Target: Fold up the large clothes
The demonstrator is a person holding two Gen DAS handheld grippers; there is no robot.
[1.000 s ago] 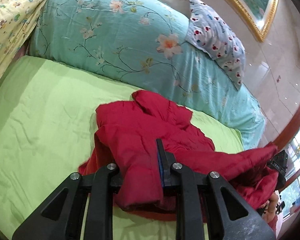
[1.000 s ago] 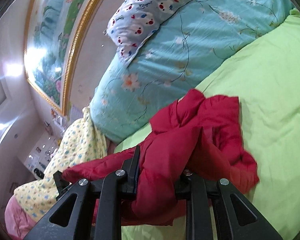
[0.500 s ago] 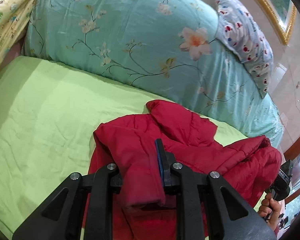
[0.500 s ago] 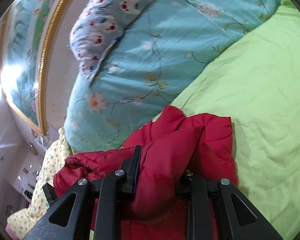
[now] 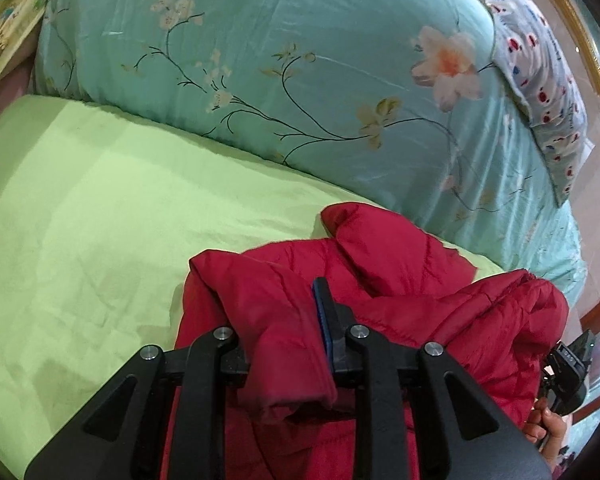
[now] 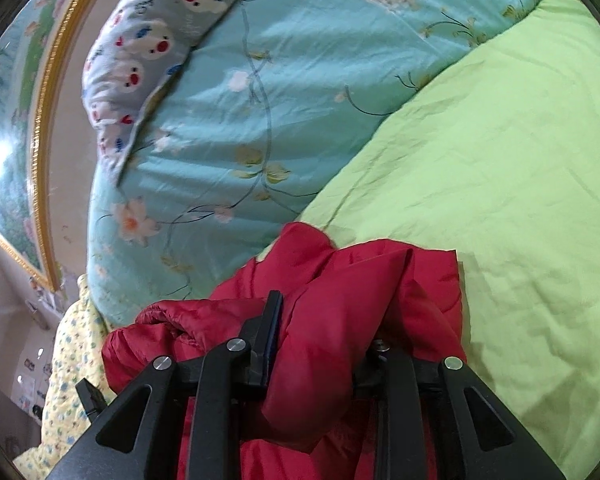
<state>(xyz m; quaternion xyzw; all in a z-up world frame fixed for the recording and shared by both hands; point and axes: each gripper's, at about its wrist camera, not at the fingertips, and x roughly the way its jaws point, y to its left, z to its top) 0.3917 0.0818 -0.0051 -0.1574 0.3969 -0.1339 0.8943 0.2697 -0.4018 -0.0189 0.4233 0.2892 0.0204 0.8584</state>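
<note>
A red quilted jacket (image 5: 400, 264) lies bunched on the lime-green bed sheet (image 5: 100, 216). My left gripper (image 5: 284, 320) is shut on a thick fold of the jacket, red fabric filling the gap between its black fingers. My right gripper (image 6: 328, 320) is shut on another fold of the same jacket (image 6: 340, 280). The right gripper's body and the hand holding it show at the right edge of the left wrist view (image 5: 568, 368). Part of the jacket under both grippers is hidden.
A large teal floral quilt (image 5: 300, 60) is heaped along the far side of the bed, also in the right wrist view (image 6: 280, 100). A white patterned pillow (image 5: 540, 60) lies on it. A yellow floral blanket (image 6: 68, 360) lies at the left. A gold-framed picture (image 6: 40, 100) hangs behind.
Both grippers, still holding the jacket, have moved forward toward the quilt and lower to the sheet. The jacket is more gathered, its two held parts closer together.
</note>
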